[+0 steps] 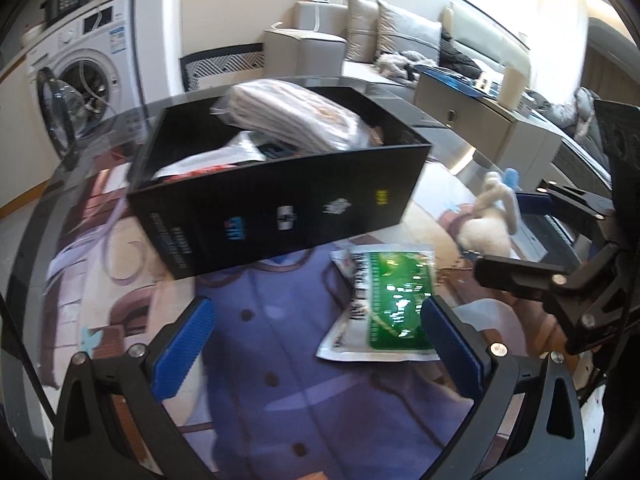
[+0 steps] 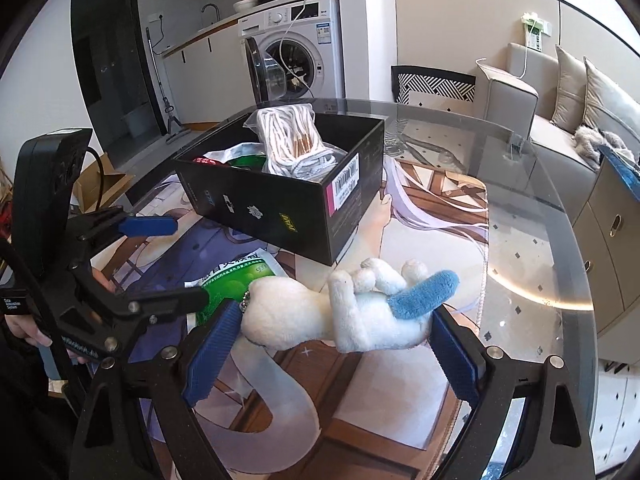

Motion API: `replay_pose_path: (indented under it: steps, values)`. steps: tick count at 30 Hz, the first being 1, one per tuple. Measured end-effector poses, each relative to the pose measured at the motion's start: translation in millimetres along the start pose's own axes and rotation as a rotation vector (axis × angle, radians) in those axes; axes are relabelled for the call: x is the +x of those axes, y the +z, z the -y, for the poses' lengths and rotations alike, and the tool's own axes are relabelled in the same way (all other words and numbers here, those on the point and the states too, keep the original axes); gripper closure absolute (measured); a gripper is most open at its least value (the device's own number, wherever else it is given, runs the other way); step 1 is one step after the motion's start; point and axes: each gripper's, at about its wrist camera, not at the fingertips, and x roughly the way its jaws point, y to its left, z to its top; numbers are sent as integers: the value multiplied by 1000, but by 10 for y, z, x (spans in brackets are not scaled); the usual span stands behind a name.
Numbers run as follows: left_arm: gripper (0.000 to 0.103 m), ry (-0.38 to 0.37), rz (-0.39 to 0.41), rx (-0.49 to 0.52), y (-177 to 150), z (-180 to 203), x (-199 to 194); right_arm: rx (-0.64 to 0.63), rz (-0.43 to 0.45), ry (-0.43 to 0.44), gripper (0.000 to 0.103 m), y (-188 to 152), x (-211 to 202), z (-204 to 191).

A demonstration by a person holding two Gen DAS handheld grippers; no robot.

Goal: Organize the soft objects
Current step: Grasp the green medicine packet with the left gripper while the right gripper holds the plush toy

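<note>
Glass covers the round counter [image 2: 532, 248], and beneath it lies a printed cartoon mat [image 1: 276, 344] in purple, cream and brown. Behind stand a white front-loading washing machine [image 2: 298, 50] with its door open, a beige sofa [image 2: 532, 120] with grey cushions, and a pale cabinet [image 1: 516, 136].

Black cardboard box [image 2: 280, 204]: rectangular, open-topped, matte, with small printed logos on its long side and a barcode label on one end. It stands on the counter and holds a clear plastic bag of white striped cloth [image 2: 290, 140] above other soft packets.

Green and white foil pouch [image 1: 384, 304]: flat, glossy, lying on the counter just in front of the box.

Plush toy [image 2: 352, 308]: white, fluffy, with one blue limb and a small metal chain at its head end; it lies on its side near the pouch.

Right claw [image 2: 332, 344]: blue ribbed pads spread wide at either side of the toy, the left pad at its head, the grip not clearly pressing.

Left claw [image 1: 316, 344]: open and empty, its right pad overlapping the pouch's edge in view.
</note>
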Motion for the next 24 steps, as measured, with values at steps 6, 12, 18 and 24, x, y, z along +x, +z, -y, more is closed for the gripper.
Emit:
replay_pose_path:
  steps: [6, 12, 18, 24]
  values:
    - [0, -17, -33, 61, 16, 163, 75, 3, -8, -2, 10, -4, 36, 32]
    - [0, -49, -63, 76, 29, 198, 93, 6, -13, -1, 10, -19, 40, 63]
    - [0, -42, -83, 104, 28, 241, 139, 3, -15, 3, 10, -26, 31, 70]
    - [5, -31, -97, 99, 50, 236, 194, 1, -20, 6, 10, -44, 31, 61]
